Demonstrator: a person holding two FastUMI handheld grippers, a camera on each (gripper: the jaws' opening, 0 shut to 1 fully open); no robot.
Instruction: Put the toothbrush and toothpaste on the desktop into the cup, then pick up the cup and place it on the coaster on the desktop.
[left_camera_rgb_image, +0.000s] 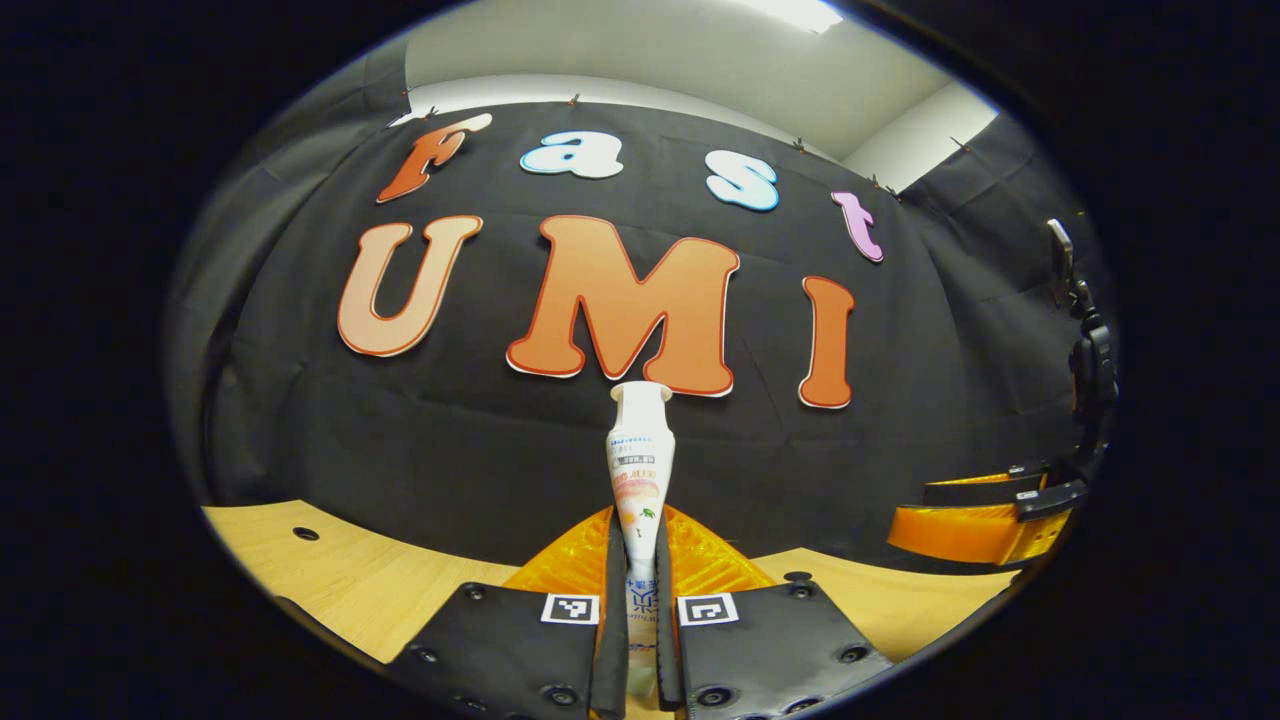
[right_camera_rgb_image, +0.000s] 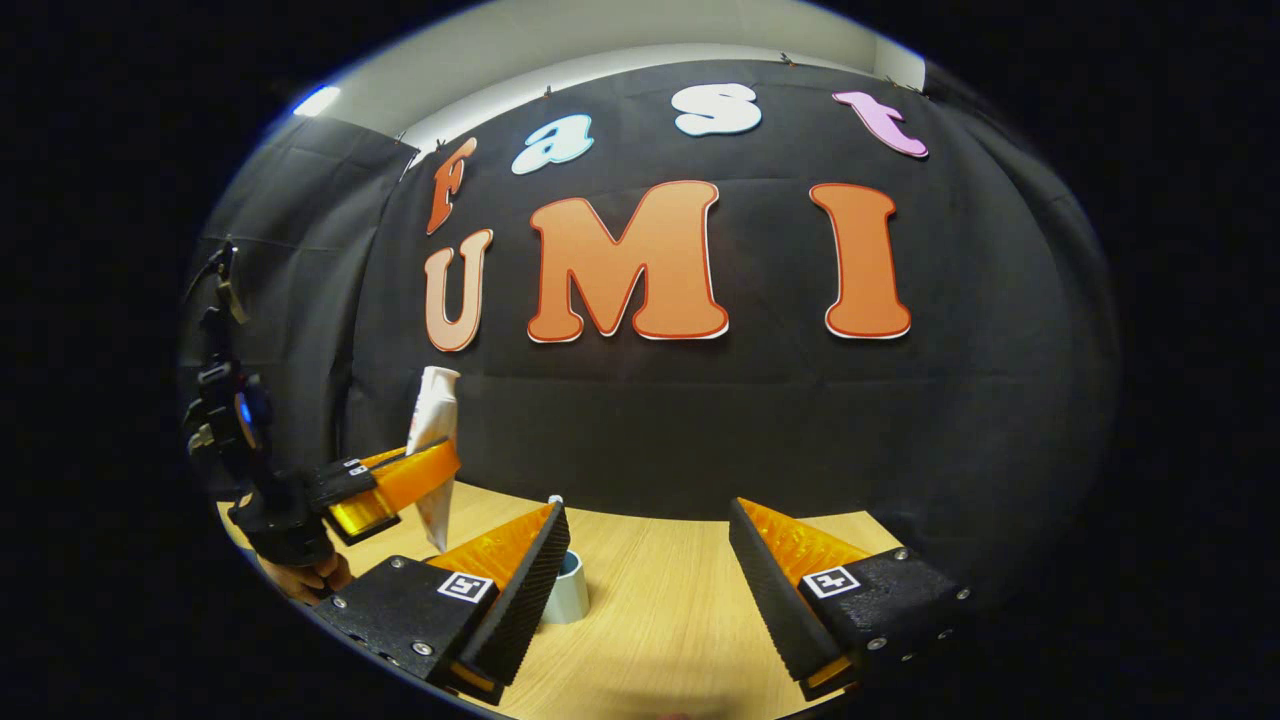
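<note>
Our left gripper (left_camera_rgb_image: 640, 600) clamps toothpaste (left_camera_rgb_image: 639, 470), tube upright, cap end up, held above desktop (left_camera_rgb_image: 330, 580). Our right gripper (right_camera_rgb_image: 650, 575) spread wide, holding nothing. We see cup (right_camera_rgb_image: 566, 590) on desktop just behind its left finger. Toothpaste hangs left of cup, apart. Black cloth wall behind wooden desktop.

I'm looking at a black cloth wall (right_camera_rgb_image: 700, 430) hanging behind a light wooden desktop (right_camera_rgb_image: 660, 600) (a few dark holes are showing in it). Above the cloth, a pale wall (left_camera_rgb_image: 640, 60) is peeking out, and a ceiling light (left_camera_rgb_image: 800, 12) is glowing.
</note>
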